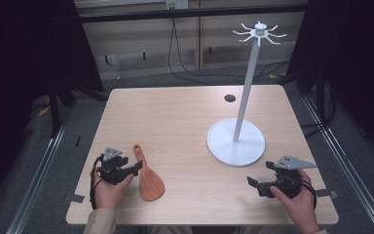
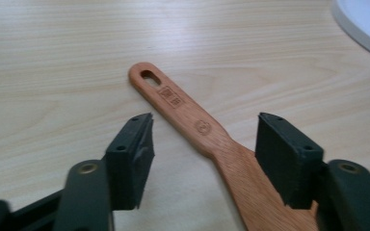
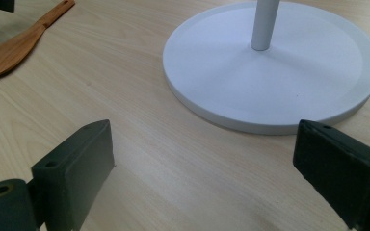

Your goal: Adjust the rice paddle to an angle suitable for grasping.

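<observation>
From above, the wooden spatula (image 1: 147,178) lies flat near the table's (image 1: 175,117) front-left edge, just beside the left gripper (image 1: 137,167), whose own view has both jaws apart astride the handle without touching, while the right gripper (image 3: 202,178) gapes wide over bare wood facing the white stand (image 3: 294,72).

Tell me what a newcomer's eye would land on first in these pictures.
The tall white hook stand rises right of the table's middle, its arms fanning out at the top. Near the front left edge lies a wooden rice paddle, with the left gripper open astride its neck. The right gripper waits open near the stand's base.
</observation>
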Demonstrator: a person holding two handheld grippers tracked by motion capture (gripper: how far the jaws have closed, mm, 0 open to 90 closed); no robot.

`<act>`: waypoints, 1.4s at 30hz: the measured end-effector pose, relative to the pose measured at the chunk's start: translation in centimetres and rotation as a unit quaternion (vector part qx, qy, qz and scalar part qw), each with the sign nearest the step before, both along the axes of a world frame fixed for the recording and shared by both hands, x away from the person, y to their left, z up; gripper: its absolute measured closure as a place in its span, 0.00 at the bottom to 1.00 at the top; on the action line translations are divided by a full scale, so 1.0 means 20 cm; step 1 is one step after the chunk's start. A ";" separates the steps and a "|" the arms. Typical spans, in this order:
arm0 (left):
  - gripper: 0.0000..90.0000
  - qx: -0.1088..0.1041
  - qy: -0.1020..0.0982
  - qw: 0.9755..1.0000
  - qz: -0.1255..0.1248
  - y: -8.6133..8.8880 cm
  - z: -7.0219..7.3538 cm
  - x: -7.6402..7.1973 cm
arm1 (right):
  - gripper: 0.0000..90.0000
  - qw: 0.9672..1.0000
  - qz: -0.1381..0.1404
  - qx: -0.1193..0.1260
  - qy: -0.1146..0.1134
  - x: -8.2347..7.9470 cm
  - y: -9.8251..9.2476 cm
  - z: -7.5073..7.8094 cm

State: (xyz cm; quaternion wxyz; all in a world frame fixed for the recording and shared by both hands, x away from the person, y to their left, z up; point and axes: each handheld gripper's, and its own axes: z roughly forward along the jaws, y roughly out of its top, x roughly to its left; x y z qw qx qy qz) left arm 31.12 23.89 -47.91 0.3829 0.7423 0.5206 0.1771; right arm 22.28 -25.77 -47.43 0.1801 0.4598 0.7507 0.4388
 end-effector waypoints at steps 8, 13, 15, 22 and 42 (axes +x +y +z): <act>0.82 0.035 0.026 0.999 0.022 -0.01 0.00 0.11 | 0.07 1.000 -0.001 0.004 -0.001 0.00 -0.01 0.01; 0.93 0.048 0.047 0.997 0.040 -0.02 -0.01 0.17 | 0.07 1.000 0.008 -0.001 -0.010 0.00 0.01 0.03; 0.96 0.048 0.050 0.997 0.046 -0.02 -0.02 0.19 | 0.07 1.000 0.007 0.000 -0.009 -0.01 0.01 0.03; 0.98 0.049 0.079 0.994 0.057 -0.02 -0.06 0.23 | 0.07 1.000 0.003 0.003 -0.013 -0.01 -0.01 0.04; 0.98 0.049 0.086 0.995 0.012 -0.19 -0.06 0.33 | 0.07 1.000 -0.005 0.004 -0.019 0.00 -0.04 0.05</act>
